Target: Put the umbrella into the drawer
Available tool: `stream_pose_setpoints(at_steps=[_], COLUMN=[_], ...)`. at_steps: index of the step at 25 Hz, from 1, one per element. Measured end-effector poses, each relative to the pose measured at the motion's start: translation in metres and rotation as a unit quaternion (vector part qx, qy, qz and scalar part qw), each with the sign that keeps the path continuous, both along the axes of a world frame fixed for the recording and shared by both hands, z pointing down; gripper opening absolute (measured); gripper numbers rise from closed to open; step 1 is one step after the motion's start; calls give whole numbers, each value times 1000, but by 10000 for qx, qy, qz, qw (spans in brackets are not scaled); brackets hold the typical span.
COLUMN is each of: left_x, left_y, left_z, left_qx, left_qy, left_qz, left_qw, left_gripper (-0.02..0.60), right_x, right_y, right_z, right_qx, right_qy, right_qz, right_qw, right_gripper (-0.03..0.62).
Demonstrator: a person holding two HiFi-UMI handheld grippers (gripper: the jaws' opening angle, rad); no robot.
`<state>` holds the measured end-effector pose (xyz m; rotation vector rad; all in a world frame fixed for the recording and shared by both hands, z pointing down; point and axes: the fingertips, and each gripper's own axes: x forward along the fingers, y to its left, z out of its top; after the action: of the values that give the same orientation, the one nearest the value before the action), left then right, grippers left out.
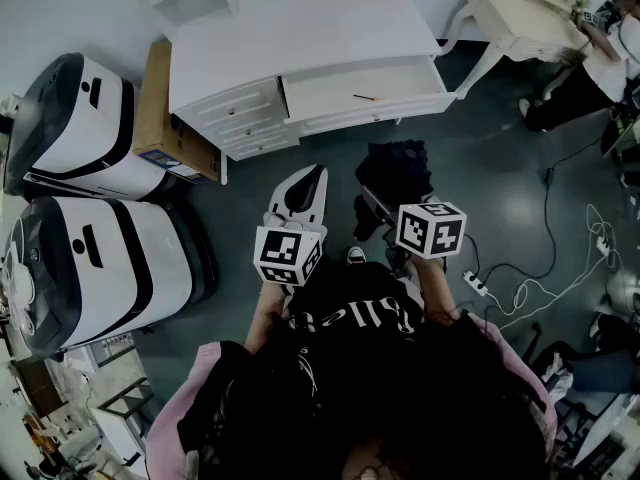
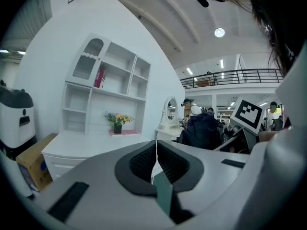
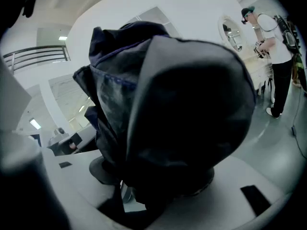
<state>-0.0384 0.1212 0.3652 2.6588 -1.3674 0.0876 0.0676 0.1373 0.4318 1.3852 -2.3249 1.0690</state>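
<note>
On the far left, two big white and black machines (image 1: 85, 198) are seen standing on the floor. Next to them, a brown cardboard box (image 1: 157, 98) is set just beside a white desk (image 1: 300, 38). One drawer (image 1: 365, 86) of the desk is pulled out, and a thin stick (image 1: 366, 97) is seen lying in it. Below the desk, the left gripper (image 1: 310, 180) is held out nearly level. Its jaws are pressed together with nothing between them. Just to its right, the right gripper (image 1: 385, 206) is tipped downward. Its jaws are spread wide, and the dark folded umbrella (image 1: 397, 173) is pinched between them. The umbrella is held up over the floor, in front of the open drawer and apart from it. Farther right, white cables (image 1: 560, 268) and a power strip (image 1: 474, 284) are seen on the floor.
</note>
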Motion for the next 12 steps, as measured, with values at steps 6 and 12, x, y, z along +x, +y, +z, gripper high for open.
stream_pose_setpoints(at_steps=[6,12], left_x=[12,28], left_y=[-8,-11], left_z=[0,0], left_qx=[-21,-47], left_qy=[-36,-67], left_qz=[-2,-37], left_qw=[10000,10000], left_gripper=[17,17], right_x=[12,28], right_y=[-7,-10], right_z=[1,1], right_qx=[-28,-42], right_qy=[0,-9], right_qz=[-1,-37], right_qw=[10000,10000], right_gripper=[285,285])
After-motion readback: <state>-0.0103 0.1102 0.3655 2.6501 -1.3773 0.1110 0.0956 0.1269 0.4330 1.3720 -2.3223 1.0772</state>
